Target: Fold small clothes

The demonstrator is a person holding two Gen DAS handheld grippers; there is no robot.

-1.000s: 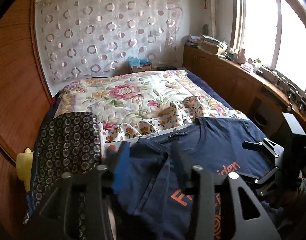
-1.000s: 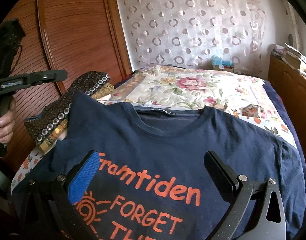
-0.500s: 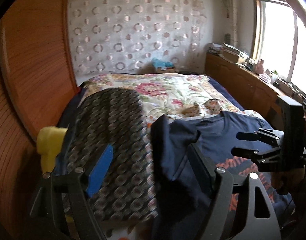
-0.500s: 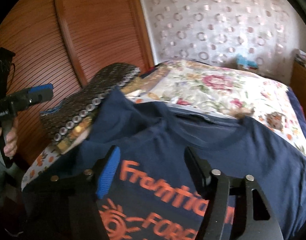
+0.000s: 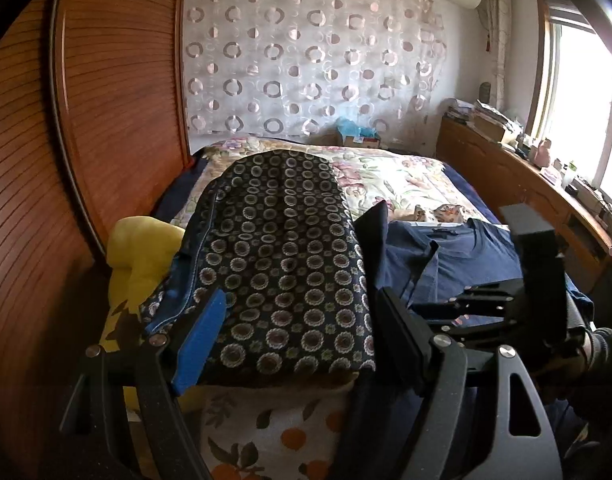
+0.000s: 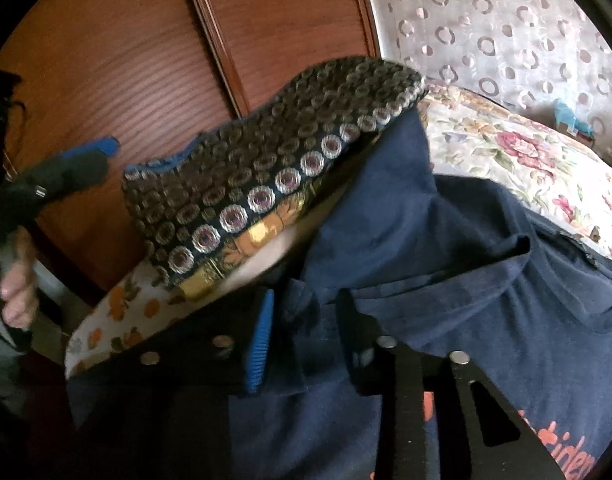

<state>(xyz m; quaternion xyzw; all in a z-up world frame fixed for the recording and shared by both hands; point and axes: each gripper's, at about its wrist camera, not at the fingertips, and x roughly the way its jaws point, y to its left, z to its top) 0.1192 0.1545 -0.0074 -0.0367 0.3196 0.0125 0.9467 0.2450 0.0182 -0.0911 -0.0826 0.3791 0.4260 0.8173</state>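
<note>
Right wrist | navy T-shirt (image 6: 445, 280): 1 | patterned garment (image 6: 266, 160): 1 | grippers: 2

Daylight pours in from the tall bright window (image 5: 577, 108) far right of the left gripper (image 5: 302, 344), blown out to plain white with a glare streak across the upper right corner. The ribbed brown wooden wardrobe door (image 5: 106, 120) to that claw's left sits in duller, warmer light. Both fisheye views bend straight lines hard near the rims and fade to black corners. The right wrist view is dimmer and smeared by motion: the dark ring-patterned folded cloth (image 6: 266, 168) above the right gripper (image 6: 306, 328) looks soft, and the navy cotton T-shirt (image 6: 485, 280) falls into deep shadow below.
</note>
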